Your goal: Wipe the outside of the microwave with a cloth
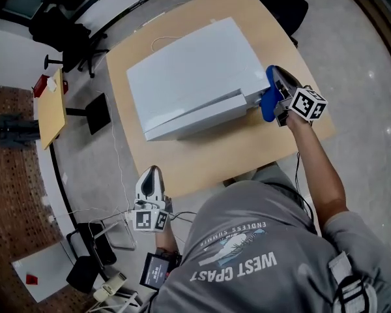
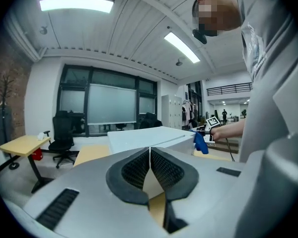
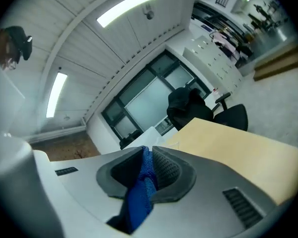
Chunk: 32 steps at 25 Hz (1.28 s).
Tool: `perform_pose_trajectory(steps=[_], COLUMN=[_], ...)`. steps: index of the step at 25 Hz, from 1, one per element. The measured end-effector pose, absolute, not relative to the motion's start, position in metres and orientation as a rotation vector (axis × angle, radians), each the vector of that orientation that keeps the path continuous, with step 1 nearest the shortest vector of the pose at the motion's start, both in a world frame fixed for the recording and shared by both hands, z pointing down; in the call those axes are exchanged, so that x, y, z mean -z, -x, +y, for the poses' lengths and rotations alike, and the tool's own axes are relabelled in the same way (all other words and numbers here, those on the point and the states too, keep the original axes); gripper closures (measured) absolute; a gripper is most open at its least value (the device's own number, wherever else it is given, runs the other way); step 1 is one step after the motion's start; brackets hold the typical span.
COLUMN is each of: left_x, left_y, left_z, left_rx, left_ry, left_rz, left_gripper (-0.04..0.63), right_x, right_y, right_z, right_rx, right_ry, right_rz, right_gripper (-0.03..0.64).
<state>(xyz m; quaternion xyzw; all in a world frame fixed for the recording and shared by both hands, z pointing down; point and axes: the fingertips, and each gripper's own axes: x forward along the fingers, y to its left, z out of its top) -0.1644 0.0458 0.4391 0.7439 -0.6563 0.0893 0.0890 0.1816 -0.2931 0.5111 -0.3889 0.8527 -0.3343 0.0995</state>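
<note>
The blue cloth [image 1: 268, 103] is clamped between the jaws of the right gripper [image 3: 149, 156] and hangs from them in a crumpled fold. The white, box-shaped microwave [image 1: 192, 77] is seen just left of that gripper, with the cloth at its side wall. The left gripper [image 2: 149, 158] is closed on nothing, with the microwave ahead of it.

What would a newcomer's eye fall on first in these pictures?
First comes the big white microwave in the middle of the light wooden table. Next comes the bright blue cloth, pinched in the fingers of the right gripper at the microwave's right-hand end in the head view. The left gripper is by the table's near left corner, with its fingers together and empty.
</note>
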Motion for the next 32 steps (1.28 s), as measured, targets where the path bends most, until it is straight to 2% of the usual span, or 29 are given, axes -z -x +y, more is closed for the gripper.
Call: perform_pose_trajectory(steps=[7, 13, 17, 25, 28, 32], left_x=[-0.42, -0.425, -0.432, -0.442, -0.442, -0.439], left_y=[0.144, 0.12, 0.117, 0.101, 0.1, 0.095], left_z=[0.004, -0.005, -0.013, -0.042, -0.047, -0.051], left_rx=[-0.187, -0.253, -0.272, -0.315, -0.321, -0.338], left_ry=[-2.012, -1.91, -1.867, -1.898, -1.9, -1.916], left_rz=[-2.101, -2.16, -2.167, -2.119, -2.108, -2.102], left_gripper=[0.566, 0.566, 0.566, 0.566, 0.566, 0.566], right_x=[-0.52, -0.544, -0.575, -0.668, -0.663, -0.648], right_y=[-0.13, -0.079, -0.087, -0.164, -0.152, -0.107], right_z=[-0.401, -0.494, -0.477, -0.306, -0.331, -0.434], right_rx=[1.129, 1.311, 1.447, 1.859, 1.758, 1.627], right_ry=[0.79, 0.548, 0.494, 0.561, 0.545, 0.514], right_rz=[2.655, 2.549, 2.48, 2.287, 2.408, 2.413], right_gripper=[0.557, 0.557, 0.557, 0.557, 0.557, 0.557])
